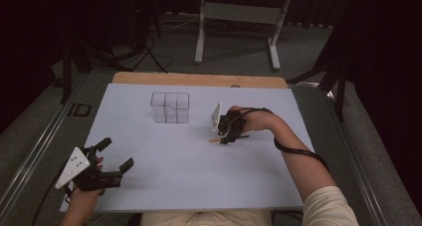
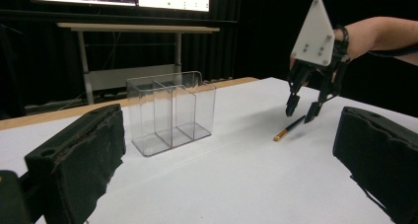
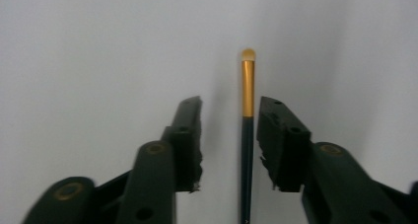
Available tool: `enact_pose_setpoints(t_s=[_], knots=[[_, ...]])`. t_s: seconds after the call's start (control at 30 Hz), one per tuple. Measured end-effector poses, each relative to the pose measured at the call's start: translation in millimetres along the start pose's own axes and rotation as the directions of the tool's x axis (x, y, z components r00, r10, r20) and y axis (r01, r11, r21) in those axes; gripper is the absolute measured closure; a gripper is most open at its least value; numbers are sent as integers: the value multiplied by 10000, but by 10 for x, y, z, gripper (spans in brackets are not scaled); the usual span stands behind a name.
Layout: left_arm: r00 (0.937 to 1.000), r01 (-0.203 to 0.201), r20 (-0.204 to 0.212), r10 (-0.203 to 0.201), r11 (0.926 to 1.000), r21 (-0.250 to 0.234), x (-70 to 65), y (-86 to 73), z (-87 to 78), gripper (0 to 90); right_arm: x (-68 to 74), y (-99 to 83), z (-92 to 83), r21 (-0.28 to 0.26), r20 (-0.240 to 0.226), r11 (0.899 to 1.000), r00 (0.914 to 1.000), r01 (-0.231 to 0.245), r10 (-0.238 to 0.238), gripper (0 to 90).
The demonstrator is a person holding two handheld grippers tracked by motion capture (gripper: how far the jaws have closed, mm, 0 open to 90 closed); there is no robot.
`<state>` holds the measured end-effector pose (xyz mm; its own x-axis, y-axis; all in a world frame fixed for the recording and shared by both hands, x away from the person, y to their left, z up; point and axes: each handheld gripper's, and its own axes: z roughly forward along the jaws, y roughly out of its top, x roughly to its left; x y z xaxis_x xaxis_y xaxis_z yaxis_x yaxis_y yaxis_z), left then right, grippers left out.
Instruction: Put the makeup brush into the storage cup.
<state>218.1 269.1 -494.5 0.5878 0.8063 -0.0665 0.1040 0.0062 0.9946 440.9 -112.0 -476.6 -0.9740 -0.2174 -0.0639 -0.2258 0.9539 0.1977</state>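
The right tool, its jaws spread and not yet touching, straddles a thin, light, stiff makeup brush lying flat on the tabletop, probably best pinched mid-handle, while the left tool rests spread.

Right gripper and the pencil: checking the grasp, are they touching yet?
Apart. The right gripper view shows the pencil between the right gripper pads, white table visible either side.

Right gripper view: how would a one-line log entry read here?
right gripper: open, astride pencil | pencil: flat on table | left gripper: open, idle
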Motion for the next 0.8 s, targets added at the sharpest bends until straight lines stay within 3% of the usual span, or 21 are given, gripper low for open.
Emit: enact_pose_setpoints(t_s=[0.27,0.5,0.8], knots=[[10000,-5,67,5,10000,-5,-6,-1,6,4,-71,-8,129,333,186,9993,9997,-141,135,681],[10000,-30,67,29,10000,19,-7,-2,7,4,-105,-4,185,582,-220,9980,9994,-264,277,732],[10000,-31,62,30,10000,26,-4,-5,10,4,-152,-35,284,913,-265,9957,9995,-163,188,748]])
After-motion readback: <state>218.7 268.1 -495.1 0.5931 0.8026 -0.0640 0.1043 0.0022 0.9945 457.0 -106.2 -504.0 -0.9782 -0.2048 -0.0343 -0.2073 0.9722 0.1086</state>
